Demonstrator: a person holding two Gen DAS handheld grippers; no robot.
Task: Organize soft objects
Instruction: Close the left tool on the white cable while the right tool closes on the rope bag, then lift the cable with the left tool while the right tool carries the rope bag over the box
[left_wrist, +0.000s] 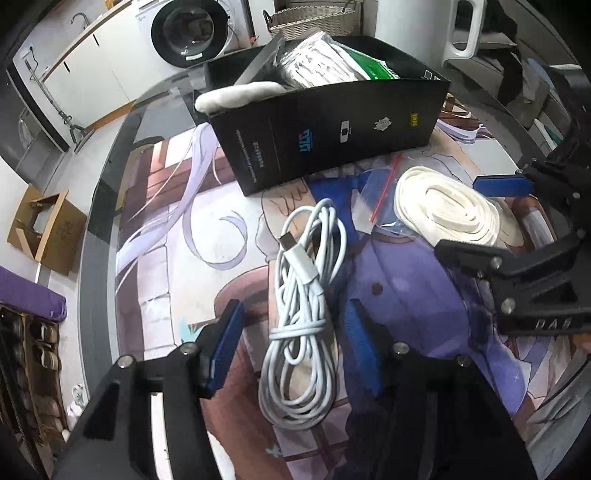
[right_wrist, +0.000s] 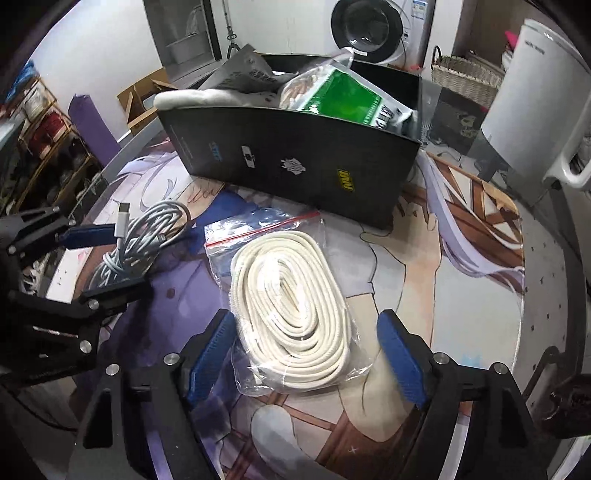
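Note:
A coiled white charging cable (left_wrist: 301, 314) lies on the printed mat, between the open fingers of my left gripper (left_wrist: 295, 347). A coiled cream rope in a clear zip bag (right_wrist: 295, 314) lies to its right, between the open fingers of my right gripper (right_wrist: 306, 358). The rope also shows in the left wrist view (left_wrist: 447, 210), with my right gripper (left_wrist: 480, 218) around it. The cable also shows in the right wrist view (right_wrist: 144, 236), straddled by my left gripper (right_wrist: 107, 262). A black box (left_wrist: 332, 125) behind them holds a white plush, a grey pouch and a green-labelled packet (right_wrist: 343, 99).
The printed mat (right_wrist: 461, 236) covers a round glass table (left_wrist: 107, 206). A washing machine (left_wrist: 188, 31), a wicker basket (left_wrist: 314, 18) and a cardboard box (left_wrist: 44, 229) stand beyond the table. A white appliance (right_wrist: 535, 96) stands at the right.

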